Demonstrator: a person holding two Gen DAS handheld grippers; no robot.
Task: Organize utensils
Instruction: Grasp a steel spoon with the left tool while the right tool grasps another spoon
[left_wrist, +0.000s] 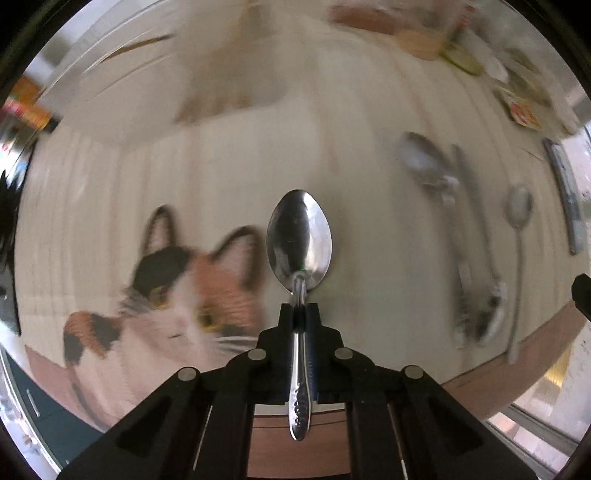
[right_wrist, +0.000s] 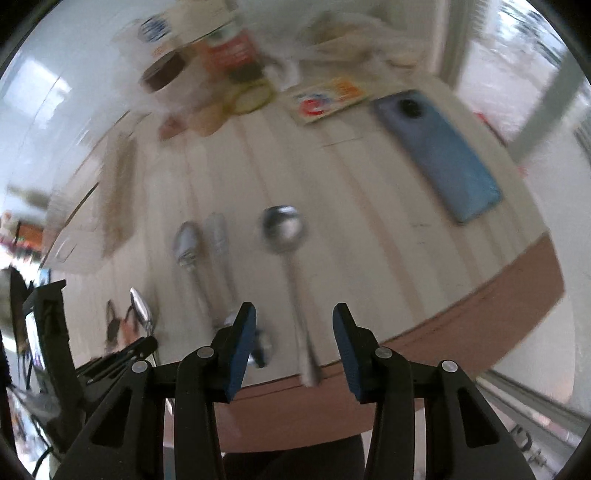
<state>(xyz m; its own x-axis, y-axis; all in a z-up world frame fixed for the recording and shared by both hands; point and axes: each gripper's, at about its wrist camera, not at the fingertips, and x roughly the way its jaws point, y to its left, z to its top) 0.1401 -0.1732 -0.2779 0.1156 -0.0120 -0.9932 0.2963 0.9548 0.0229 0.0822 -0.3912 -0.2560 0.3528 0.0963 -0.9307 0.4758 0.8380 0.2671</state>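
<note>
In the left wrist view, a spoon (left_wrist: 300, 243) was held by its handle between the closed fingers of the left gripper (left_wrist: 300, 314), with the bowl pointing forward above the table (left_wrist: 258, 155), just beside a cat picture (left_wrist: 173, 295); more utensils (left_wrist: 461, 236) were seen lying blurred on the right, near a thin spoon (left_wrist: 518, 251). In the right wrist view, the right gripper (right_wrist: 294, 321) was seen with its fingers apart and nothing between them, above a round spoon (right_wrist: 286, 236) that lay on the table (right_wrist: 369, 206), while other utensils (right_wrist: 207, 254) lay to its left and a phone (right_wrist: 439, 155) lay well apart on the right.
</note>
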